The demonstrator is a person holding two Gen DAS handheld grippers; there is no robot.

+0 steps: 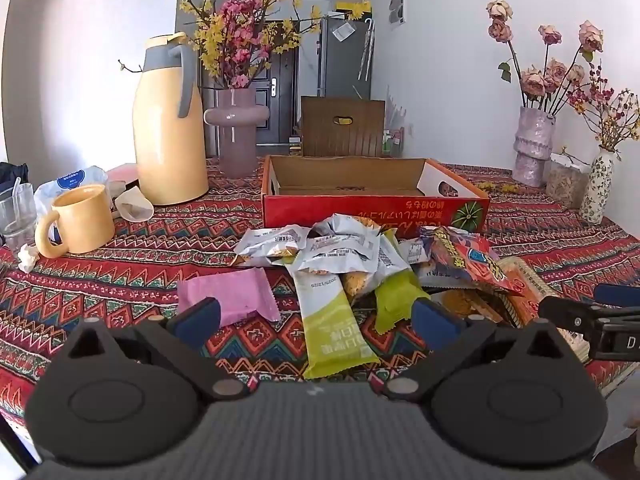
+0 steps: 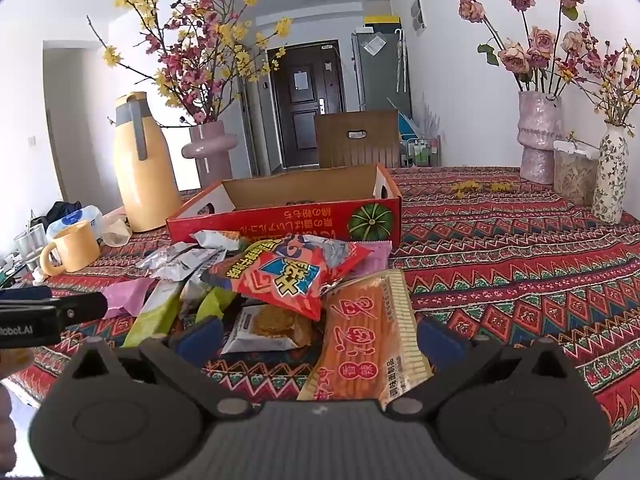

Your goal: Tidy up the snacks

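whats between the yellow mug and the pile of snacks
Bare patterned tablecloth only: nothing lies between the yellow mug and the snack pile, as the left wrist view shows.

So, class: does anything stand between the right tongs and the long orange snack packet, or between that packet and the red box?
Nothing blocks the open right tongs; the orange packet lies between them. The red snack bag overlaps its far end, before the red box.

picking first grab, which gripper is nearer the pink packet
Left. The pink packet lies just beyond the left gripper, by its left finger; the right gripper sits across the pile.
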